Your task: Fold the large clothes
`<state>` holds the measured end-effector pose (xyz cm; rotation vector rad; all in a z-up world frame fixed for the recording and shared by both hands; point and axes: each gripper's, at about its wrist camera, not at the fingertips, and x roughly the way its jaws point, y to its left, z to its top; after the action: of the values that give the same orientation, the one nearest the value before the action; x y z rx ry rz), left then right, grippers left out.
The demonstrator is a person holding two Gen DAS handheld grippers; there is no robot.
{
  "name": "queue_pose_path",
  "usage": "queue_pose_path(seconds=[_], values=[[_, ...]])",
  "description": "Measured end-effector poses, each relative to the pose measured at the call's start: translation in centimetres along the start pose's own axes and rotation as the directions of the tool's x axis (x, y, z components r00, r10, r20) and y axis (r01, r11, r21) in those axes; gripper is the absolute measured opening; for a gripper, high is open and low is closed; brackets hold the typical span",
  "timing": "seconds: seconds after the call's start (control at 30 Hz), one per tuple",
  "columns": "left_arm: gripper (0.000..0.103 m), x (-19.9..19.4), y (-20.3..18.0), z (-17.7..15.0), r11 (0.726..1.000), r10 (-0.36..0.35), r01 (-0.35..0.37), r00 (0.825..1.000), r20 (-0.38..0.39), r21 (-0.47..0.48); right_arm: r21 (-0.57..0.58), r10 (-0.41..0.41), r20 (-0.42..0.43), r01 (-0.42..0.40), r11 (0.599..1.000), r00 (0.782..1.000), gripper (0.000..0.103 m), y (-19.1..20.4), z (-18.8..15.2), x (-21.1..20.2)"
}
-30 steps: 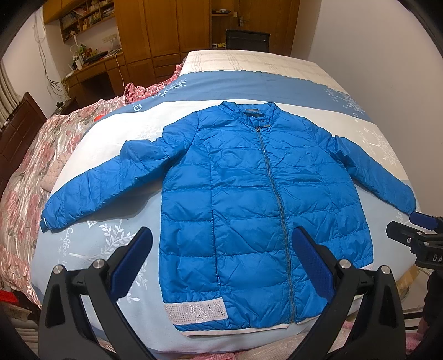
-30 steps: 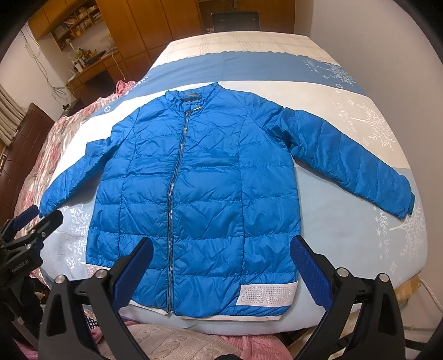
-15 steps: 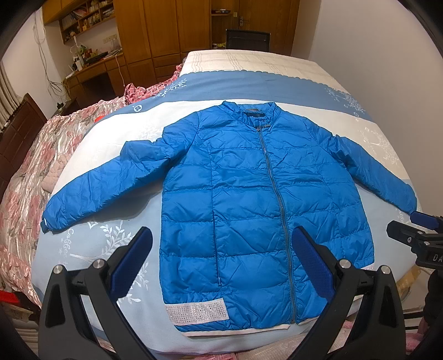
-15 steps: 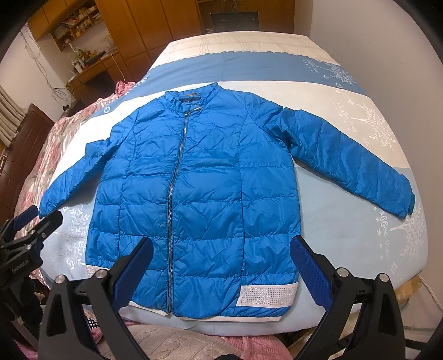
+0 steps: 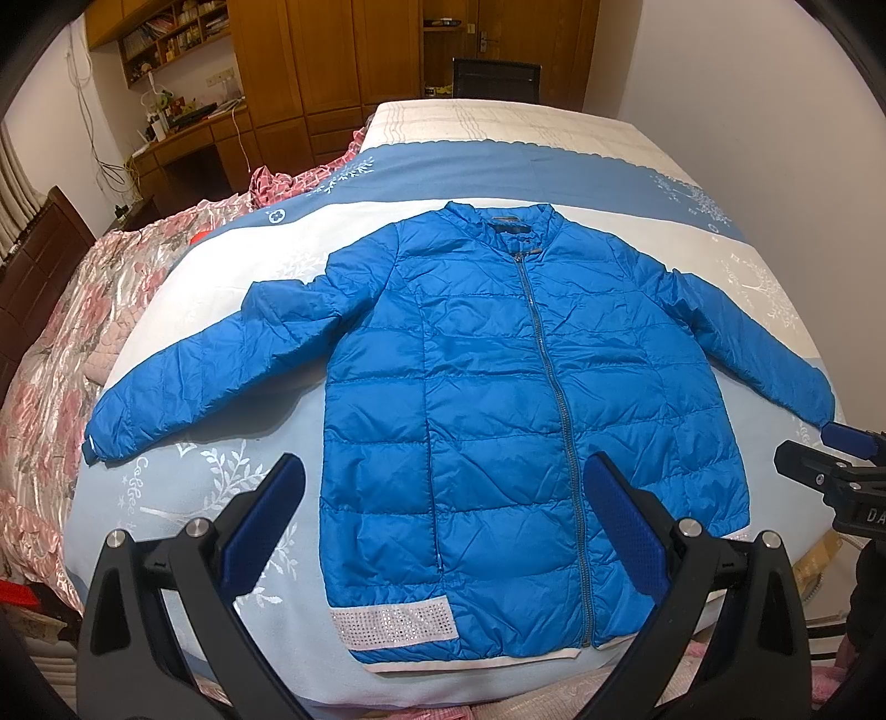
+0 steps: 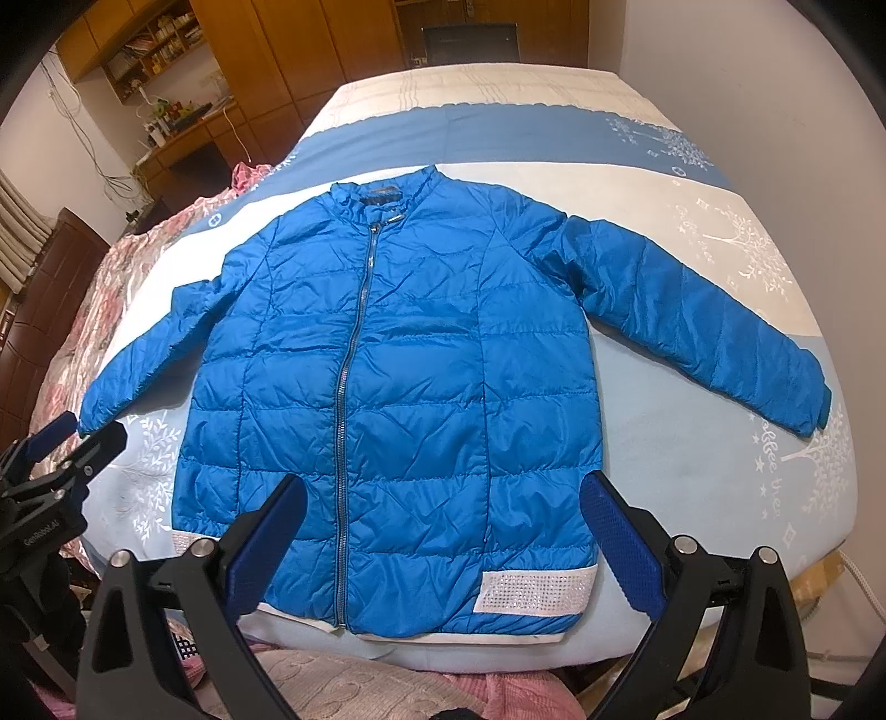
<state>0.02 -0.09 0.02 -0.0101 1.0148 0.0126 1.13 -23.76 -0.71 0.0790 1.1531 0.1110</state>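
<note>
quilted blue jacket, flat, zipped, sleeves spread

Bed under blue-and-white printed cover, pink floral quilt at its side, wooden wardrobe, cluttered desk, dark chair.

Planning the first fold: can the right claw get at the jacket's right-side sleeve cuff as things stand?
Probably yes. The right claw hangs open above the hem, and the sleeve cuff lies flat on the bedspread with nothing over it.

Left gripper base cut off by bottom edge; right gripper likewise. Shelf items far left too small to identify. Chair partly hidden behind bed.
</note>
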Motion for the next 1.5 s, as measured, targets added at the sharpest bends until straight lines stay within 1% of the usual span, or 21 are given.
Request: queue_pose_path(seconds=[0.57,0.63,0.87,0.97,1.07,1.13,1.23,1.3,1.33,1.37,1.47,1.5], values=[[0.1,0.0,0.0,0.0,1.0,0.001,-0.001,1.0,-0.002,0.0,0.009,0.002,0.003,-0.002,1.0,1.0,0.099,-0.1,-0.2,-0.1],[0.1,0.1,0.6,0.5,1.0,0.001,-0.001,1.0,-0.002,0.0,0.006,0.004,0.003,-0.004,1.0,1.0,0.099,-0.1,-0.2,-0.1],[0.1,0.1,0.6,0.5,1.0,0.002,-0.002,1.0,-0.001,0.001,0.002,0.008,0.006,-0.008,1.0,1.0,0.099,-0.3,-0.1,-0.1],[0.1,0.3,1.0,0.6,1.0,0.007,-0.007,1.0,0.001,0.006,0.005,0.024,0.016,-0.024,1.0,1.0,0.099,-0.7,0.1,0.0],[0.1,1.1,0.7,0.4,1.0,0.009,-0.009,1.0,0.001,0.007,0.023,0.053,0.02,-0.054,0.998,0.998,0.099,-1.8,0.1,0.9],[0.1,2.6,-0.4,0.3,1.0,0.024,-0.023,0.999,-0.032,0.018,0.066,0.083,0.005,-0.083,0.994,0.997,0.099,-3.6,0.0,2.2],[0.1,5.0,-1.9,0.6,0.999,0.006,-0.002,0.996,-0.091,0.039,0.147,0.115,-0.032,-0.109,0.983,0.993,0.099,-7.0,-0.3,4.2],[0.1,5.9,-3.3,1.0,0.998,-0.001,0.009,0.993,-0.114,0.068,0.22,0.128,-0.041,-0.116,0.969,0.991,0.099,-10.4,-0.4,5.1],[0.1,6.3,-4.1,1.4,0.996,-0.005,0.016,0.993,-0.121,0.086,0.267,0.118,-0.032,-0.105,0.958,0.993,0.099,-12.9,-0.4,5.1],[0.1,6.5,-4.9,1.9,0.994,-0.014,0.027,0.992,-0.122,0.103,0.292,0.101,-0.023,-0.09,0.952,0.995,0.099,-14.4,-0.3,5.0],[0.1,7.2,-8.1,4.0,0.986,-0.05,0.068,0.992,-0.115,0.154,0.373,-0.001,0.01,-0.003,0.928,1.0,0.099,-21.3,0.2,3.9],[0.1,7.6,-9.8,4.9,0.981,-0.071,0.089,0.991,-0.109,0.175,0.395,-0.025,0.02,0.015,0.919,0.999,0.099,-23.5,0.4,3.5]])
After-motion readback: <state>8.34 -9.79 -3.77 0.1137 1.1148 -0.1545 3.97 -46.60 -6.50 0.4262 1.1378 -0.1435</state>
